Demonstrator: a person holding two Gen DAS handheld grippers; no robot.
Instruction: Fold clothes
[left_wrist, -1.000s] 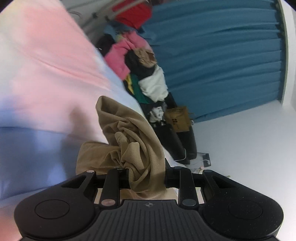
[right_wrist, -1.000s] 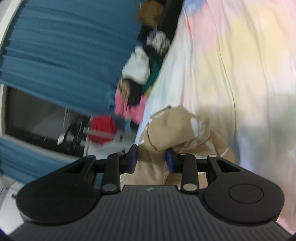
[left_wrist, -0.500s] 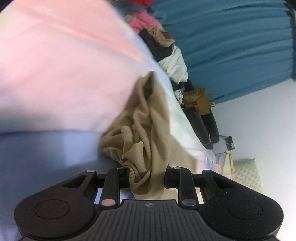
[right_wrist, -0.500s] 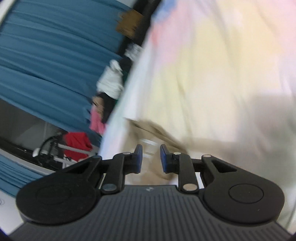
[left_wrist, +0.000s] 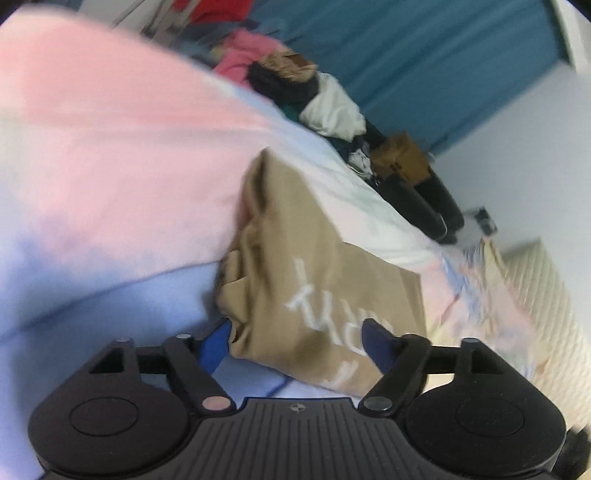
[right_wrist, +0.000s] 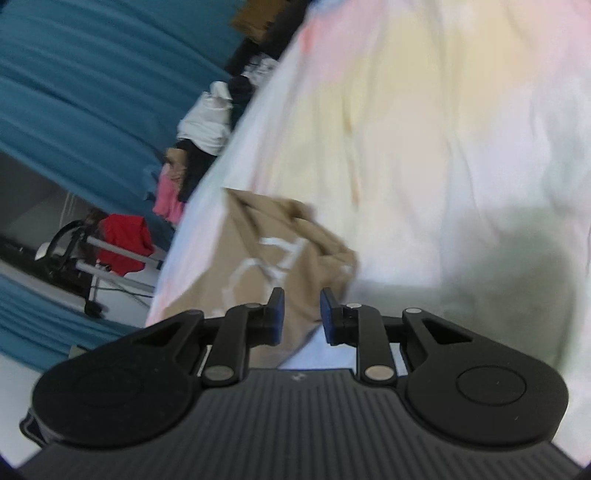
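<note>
A: Where is the tan shirt (left_wrist: 317, 280) lying?
B: On the bed sheet (left_wrist: 110, 155), long axis running away from the left gripper (left_wrist: 299, 343), which is standing wide open around its near edge, holding nothing.
A: And the right gripper (right_wrist: 298, 314)?
B: Half open, empty, hovering just above it.

Black ribbed left gripper (left_wrist: 297, 341); blue pads (left_wrist: 212, 345); silver screws.

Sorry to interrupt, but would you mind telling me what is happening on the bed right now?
A person with a claw in each hand is folding a tan cotton garment with white lettering on a pastel tie-dye bedsheet. The left claw is wide open, its blue pads either side of the garment's near edge without gripping it. The right claw is also open, poised over the garment. A pile of mixed clothes waits at the bed's far edge.
</note>
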